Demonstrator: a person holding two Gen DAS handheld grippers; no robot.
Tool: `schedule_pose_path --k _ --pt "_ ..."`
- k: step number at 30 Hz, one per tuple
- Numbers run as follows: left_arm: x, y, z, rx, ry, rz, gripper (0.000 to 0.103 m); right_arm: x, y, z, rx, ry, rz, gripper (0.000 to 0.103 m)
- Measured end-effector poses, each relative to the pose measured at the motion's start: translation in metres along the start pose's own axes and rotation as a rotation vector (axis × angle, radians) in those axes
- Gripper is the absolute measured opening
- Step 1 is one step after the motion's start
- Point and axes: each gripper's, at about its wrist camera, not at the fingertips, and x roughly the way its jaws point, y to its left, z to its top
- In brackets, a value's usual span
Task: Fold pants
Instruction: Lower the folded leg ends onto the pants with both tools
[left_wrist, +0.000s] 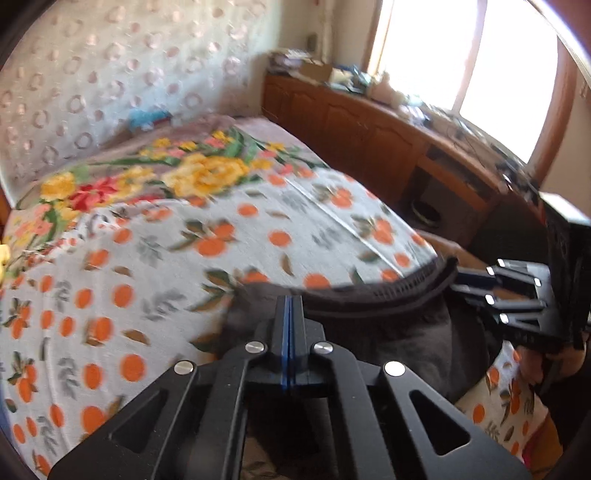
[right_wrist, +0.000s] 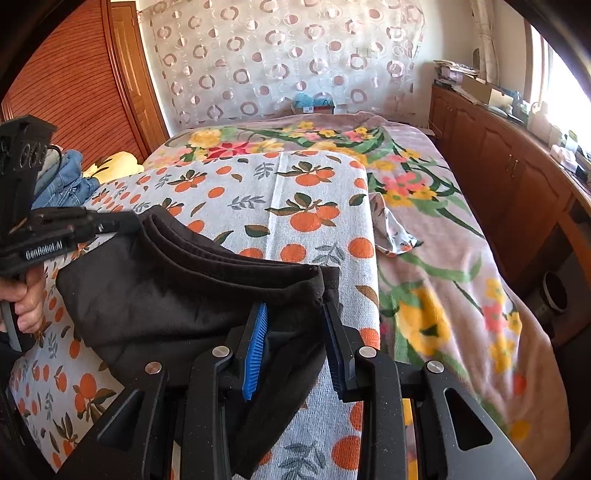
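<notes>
The dark brown pants (right_wrist: 177, 291) lie folded on the orange-print cloth (right_wrist: 314, 195) on the bed, with the waistband (left_wrist: 402, 291) stretched between the two grippers. My left gripper (left_wrist: 290, 306) is shut on the pants' edge; it also shows in the right wrist view (right_wrist: 125, 221) at the waistband's far corner. My right gripper (right_wrist: 295, 314) is open, its blue pads (right_wrist: 255, 350) astride the near corner of the pants without pinching it. In the left wrist view the right gripper (left_wrist: 458, 275) meets the waistband end.
A floral blanket (right_wrist: 443, 258) covers the bed's right side, with a small crumpled cloth (right_wrist: 391, 229) on it. Denim clothes (right_wrist: 70, 177) and a yellow soft item (right_wrist: 114, 162) lie at the far left. A wooden cabinet (right_wrist: 509, 177) runs along the right under a window.
</notes>
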Motion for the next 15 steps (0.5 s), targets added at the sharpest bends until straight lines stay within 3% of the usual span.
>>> schedule_pose_path --k 5,9,13,15 --pt "-0.003 0.011 0.004 -0.027 0.026 -0.022 0.003 -0.006 0.0 -0.003 0.0 -0.005 -0.001 0.031" --pt "0.003 0.014 0.001 -0.023 0.052 -0.037 0.019 -0.006 0.0 -0.005 0.008 -0.003 -0.001 0.031" --pt "0.013 0.011 -0.002 -0.007 0.09 -0.077 0.048 -0.007 0.001 -0.008 0.013 0.0 0.0 0.031" --pt "0.018 0.006 -0.004 0.031 0.105 -0.081 0.048 -0.007 0.0 -0.009 0.013 0.001 0.001 0.031"
